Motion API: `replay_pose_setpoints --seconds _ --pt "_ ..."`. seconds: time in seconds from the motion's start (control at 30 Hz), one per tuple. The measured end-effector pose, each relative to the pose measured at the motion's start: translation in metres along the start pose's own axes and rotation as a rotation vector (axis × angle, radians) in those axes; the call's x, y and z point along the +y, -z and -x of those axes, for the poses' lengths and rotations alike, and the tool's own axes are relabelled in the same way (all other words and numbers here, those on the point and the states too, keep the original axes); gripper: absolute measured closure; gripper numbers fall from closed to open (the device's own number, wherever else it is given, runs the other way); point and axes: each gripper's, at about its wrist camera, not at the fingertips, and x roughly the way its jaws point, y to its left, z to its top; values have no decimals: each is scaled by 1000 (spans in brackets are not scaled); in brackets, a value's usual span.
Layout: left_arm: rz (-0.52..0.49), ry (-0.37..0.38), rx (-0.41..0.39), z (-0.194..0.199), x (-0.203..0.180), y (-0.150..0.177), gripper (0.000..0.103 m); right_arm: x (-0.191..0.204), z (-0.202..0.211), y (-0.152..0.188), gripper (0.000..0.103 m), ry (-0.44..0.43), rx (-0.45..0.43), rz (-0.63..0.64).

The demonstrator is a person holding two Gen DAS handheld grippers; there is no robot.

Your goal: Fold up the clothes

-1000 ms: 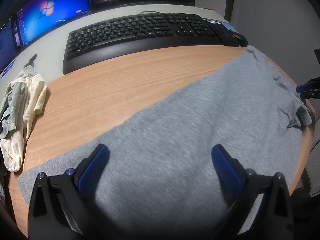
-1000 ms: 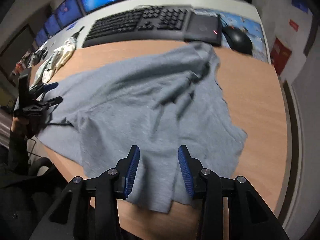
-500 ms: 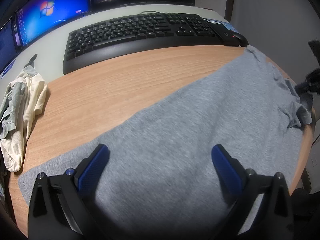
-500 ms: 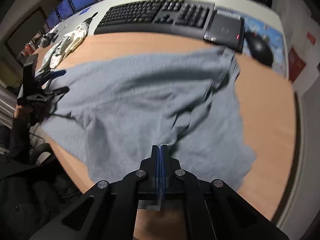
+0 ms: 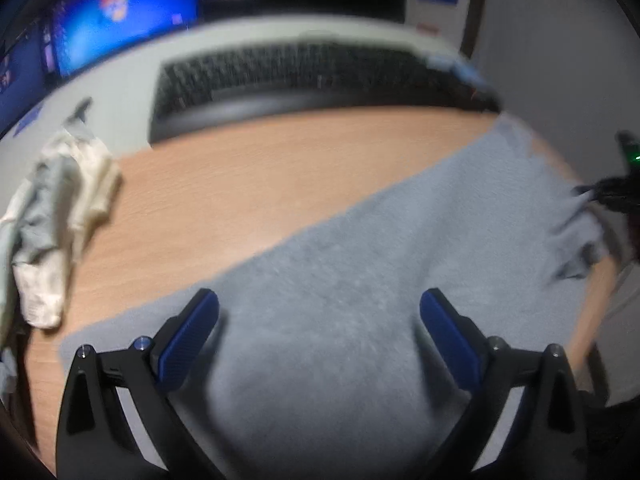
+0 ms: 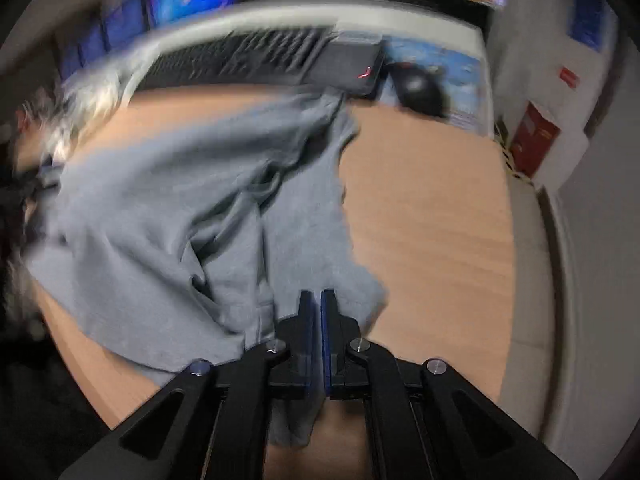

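A grey T-shirt (image 5: pixel 360 280) lies spread on the wooden table (image 5: pixel 240 184). My left gripper (image 5: pixel 320 312) is open and hovers just above the shirt's near part, its blue pads wide apart. In the right wrist view the shirt (image 6: pixel 168 216) is rumpled and bunched toward my right gripper (image 6: pixel 317 300), which is shut on a fold of the shirt's edge and lifts it off the table (image 6: pixel 432 216). The right gripper also shows at the far right of the left wrist view (image 5: pixel 600 194), holding the shirt's raised corner. Both views are blurred.
A black keyboard (image 5: pixel 288 76) and lit monitors (image 5: pixel 120 28) stand behind the table. A pile of pale clothes (image 5: pixel 52 216) lies at the table's left edge. In the right wrist view a black mouse (image 6: pixel 416 88) on a blue pad sits behind the shirt.
My right gripper, shut on the shirt's edge, has pulled the cloth up and toward itself, bunching the shirt. My left gripper has stayed open and shifted a little over the shirt.
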Motion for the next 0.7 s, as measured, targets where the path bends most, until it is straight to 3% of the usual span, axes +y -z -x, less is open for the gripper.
replay_pose_setpoints --seconds 0.07,0.1,0.2,0.27,0.33,0.5,0.6,0.7 --pt "-28 -88 -28 28 5 5 0 -14 14 0 96 20 -47 -71" --pt "-53 -135 -33 39 6 9 0 -5 25 -4 96 -20 -78 -58" --pt "-92 -253 26 44 12 26 0 54 31 -12 93 -149 -93 67" --pt "-69 -292 75 37 23 37 0 96 17 -17 93 -206 -45 133" --pt "-25 -303 106 33 37 48 0 121 -9 -18 93 -264 37 119" --pt "105 -303 142 46 74 68 0 138 -38 -16 92 -169 83 94" --pt "129 -329 130 64 89 69 0 156 -30 -23 91 -171 23 111" --pt "163 -230 152 60 92 72 0 194 -24 -35 84 -240 -30 192"
